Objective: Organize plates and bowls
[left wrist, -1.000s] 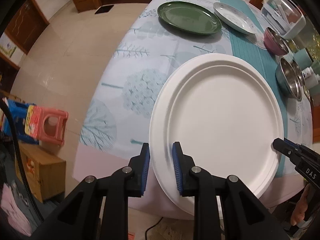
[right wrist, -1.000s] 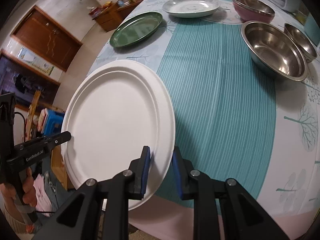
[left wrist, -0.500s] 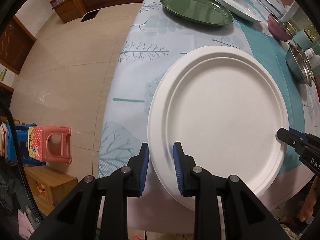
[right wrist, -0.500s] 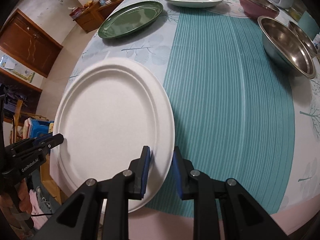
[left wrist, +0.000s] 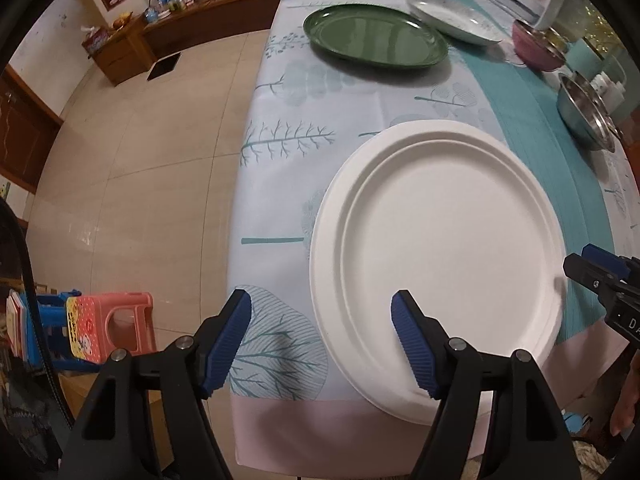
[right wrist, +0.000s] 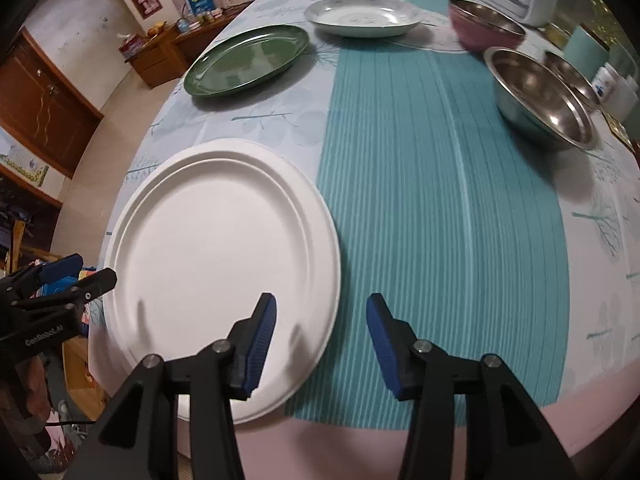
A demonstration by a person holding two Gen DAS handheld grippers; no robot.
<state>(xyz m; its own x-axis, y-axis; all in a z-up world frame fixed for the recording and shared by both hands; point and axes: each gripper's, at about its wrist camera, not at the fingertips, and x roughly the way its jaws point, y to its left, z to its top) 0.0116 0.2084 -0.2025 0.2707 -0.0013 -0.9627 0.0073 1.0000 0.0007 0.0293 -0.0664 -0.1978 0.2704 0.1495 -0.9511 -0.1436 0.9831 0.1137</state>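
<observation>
My left gripper [left wrist: 321, 336] and right gripper [right wrist: 321, 338] have just been opening, both released; the round white paper plate [left wrist: 440, 248] apparently lies flat on the tree-print tablecloth [left wrist: 320, 92], its rim between each pair; oval green plate [left wrist: 376, 36] at 12 o'clock.

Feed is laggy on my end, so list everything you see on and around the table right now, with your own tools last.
Round white disposable plate: one, white, near table edge, overhanging it.
Oval green plate: one, dark green, far left.
Pale patterned plate: one, beyond the green one.
Pink-sided bowl: one, far right.
Steel bowls: two, silver, right.
Plastic stool: one, pink, on the floor.
Left tool: open, straddling the white plate's rim.
Right tool: open, straddling the opposite rim.
</observation>
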